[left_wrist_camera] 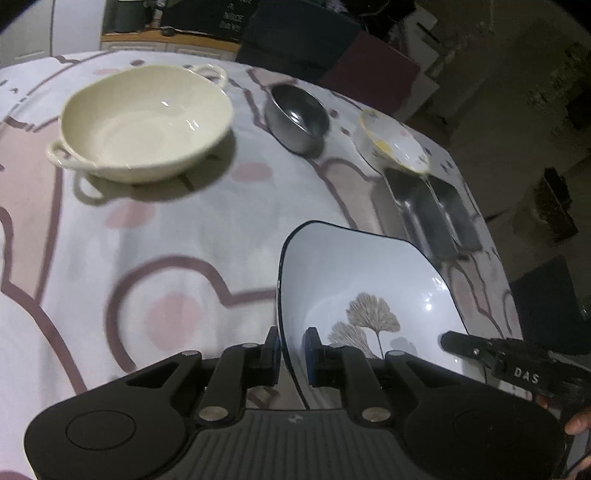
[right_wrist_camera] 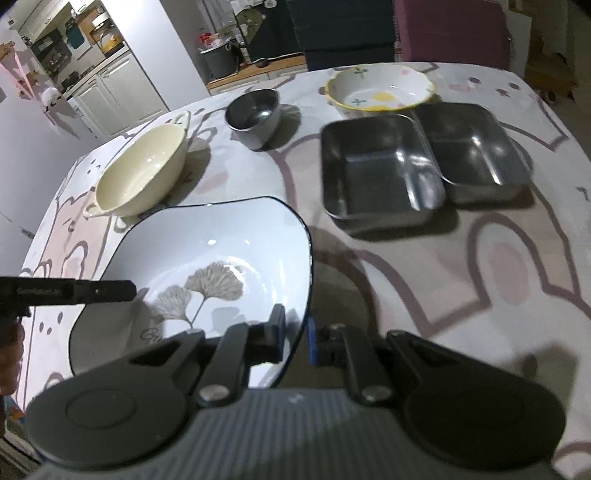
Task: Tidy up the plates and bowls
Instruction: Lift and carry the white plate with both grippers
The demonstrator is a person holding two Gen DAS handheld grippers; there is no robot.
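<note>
Both grippers, left gripper point(left_wrist_camera: 291, 354) and right gripper point(right_wrist_camera: 295, 338), are clamping opposite rims of the ginkgo-print plate point(right_wrist_camera: 221, 258) above the patterned tablecloth point(right_wrist_camera: 480, 295)

A pink and white tablecloth point(right_wrist_camera: 480, 258) covers the table, with white cupboards point(right_wrist_camera: 118, 92) and a purple chair point(right_wrist_camera: 454, 29) behind.

Two trays point(right_wrist_camera: 380, 173) point(right_wrist_camera: 476, 147) side by side, floral bowl point(right_wrist_camera: 380, 90) behind.
</note>
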